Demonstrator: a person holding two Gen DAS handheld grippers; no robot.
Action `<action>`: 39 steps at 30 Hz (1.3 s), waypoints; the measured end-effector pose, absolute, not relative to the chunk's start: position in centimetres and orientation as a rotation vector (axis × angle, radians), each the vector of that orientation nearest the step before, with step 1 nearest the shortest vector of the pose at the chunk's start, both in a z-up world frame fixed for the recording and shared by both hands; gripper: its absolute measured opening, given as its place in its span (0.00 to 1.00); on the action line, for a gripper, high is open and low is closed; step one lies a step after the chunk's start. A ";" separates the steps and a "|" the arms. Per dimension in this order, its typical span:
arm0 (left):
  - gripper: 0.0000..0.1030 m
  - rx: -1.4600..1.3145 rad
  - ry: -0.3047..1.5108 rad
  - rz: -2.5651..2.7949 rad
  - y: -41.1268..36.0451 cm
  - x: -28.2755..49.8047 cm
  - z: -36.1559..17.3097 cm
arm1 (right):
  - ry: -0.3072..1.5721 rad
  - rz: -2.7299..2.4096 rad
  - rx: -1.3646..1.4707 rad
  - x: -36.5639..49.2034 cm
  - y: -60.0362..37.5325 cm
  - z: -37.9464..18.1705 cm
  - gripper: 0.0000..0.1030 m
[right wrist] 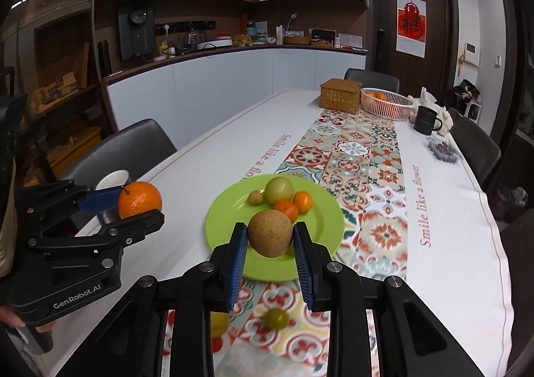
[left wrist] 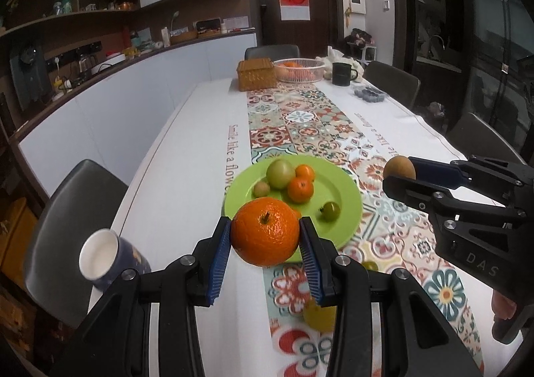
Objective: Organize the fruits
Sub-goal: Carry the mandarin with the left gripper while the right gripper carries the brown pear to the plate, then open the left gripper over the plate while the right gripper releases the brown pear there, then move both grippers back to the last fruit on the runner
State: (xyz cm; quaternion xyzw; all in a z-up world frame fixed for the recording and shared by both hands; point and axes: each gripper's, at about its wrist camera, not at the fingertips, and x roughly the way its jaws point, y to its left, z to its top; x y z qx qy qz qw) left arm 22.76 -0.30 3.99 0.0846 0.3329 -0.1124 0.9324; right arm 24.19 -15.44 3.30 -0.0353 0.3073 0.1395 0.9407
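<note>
My left gripper (left wrist: pixel 265 238) is shut on a large orange (left wrist: pixel 265 231), held above the near rim of the green plate (left wrist: pixel 337 195). My right gripper (right wrist: pixel 270 241) is shut on a round brown fruit (right wrist: pixel 270 233), held over the plate's (right wrist: pixel 230 213) near side. On the plate lie a green apple (left wrist: pixel 280 173), two small oranges (left wrist: pixel 300 189), a small brown fruit (left wrist: pixel 261 189) and a small green fruit (left wrist: pixel 330 210). Each gripper shows in the other view: the right one (left wrist: pixel 398 175), the left one (right wrist: pixel 140 205).
A small green fruit (right wrist: pixel 276 318) and a yellow fruit (right wrist: pixel 218 323) lie on the patterned runner under the grippers. A blue cup (left wrist: pixel 103 258) stands at the left. A wicker box (left wrist: pixel 256 74), white fruit basket (left wrist: pixel 300 69), black mug (left wrist: pixel 342 74) and chairs sit farther off.
</note>
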 end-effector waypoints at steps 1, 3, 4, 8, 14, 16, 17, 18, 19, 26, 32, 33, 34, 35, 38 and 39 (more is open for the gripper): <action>0.39 0.174 0.680 -0.229 -0.4 23.3 3.9 | 0.632 0.283 -0.074 24.8 -15.6 3.2 0.28; 0.39 0.177 0.685 -0.223 -0.6 24.5 3.7 | 0.643 0.276 -0.075 26.0 -15.8 2.9 0.28; 0.39 0.177 0.691 -0.225 -0.6 25.1 3.5 | 0.648 0.273 -0.076 26.6 -15.9 2.7 0.28; 0.39 0.180 0.716 -0.221 -0.9 27.8 2.3 | 0.685 0.267 -0.073 29.2 -16.1 1.5 0.28; 0.39 0.175 0.764 -0.228 -1.2 31.1 -0.4 | 0.742 0.279 -0.084 32.4 -15.9 -0.9 0.28; 0.39 0.180 0.783 -0.227 -1.4 32.2 -1.4 | 0.759 0.282 -0.096 33.2 -15.6 -1.7 0.28; 0.39 0.180 0.791 -0.227 -1.5 32.6 -1.8 | 0.767 0.283 -0.101 33.6 -15.5 -2.2 0.28; 0.39 0.182 0.800 -0.228 -1.5 33.0 -2.3 | 0.775 0.283 -0.102 34.0 -15.5 -2.5 0.28; 0.39 0.183 0.807 -0.228 -1.5 33.4 -2.7 | 0.784 0.284 -0.102 34.4 -15.5 -2.9 0.28; 0.39 0.180 0.865 -0.238 -1.8 35.3 -5.2 | 0.831 0.274 -0.104 36.2 -15.5 -5.2 0.28; 0.54 0.197 0.883 -0.239 -2.2 35.3 -5.4 | 0.825 0.216 -0.111 36.3 -15.7 -5.5 0.44; 0.62 0.196 0.872 -0.230 -2.1 35.1 -5.2 | 0.815 0.213 -0.101 36.0 -15.9 -5.3 0.47; 0.62 0.192 0.858 -0.224 -2.0 34.9 -4.9 | 0.812 0.216 -0.093 35.9 -16.1 -5.1 0.47; 0.62 0.189 0.853 -0.222 -1.9 34.5 -4.5 | 0.811 0.213 -0.083 35.4 -16.4 -4.8 0.47; 0.62 0.184 0.844 -0.205 -1.6 33.4 -3.6 | 0.784 0.212 -0.071 34.0 -17.0 -3.9 0.47; 0.62 0.182 0.834 -0.200 -1.6 32.9 -3.1 | 0.772 0.210 -0.073 33.4 -17.2 -3.5 0.47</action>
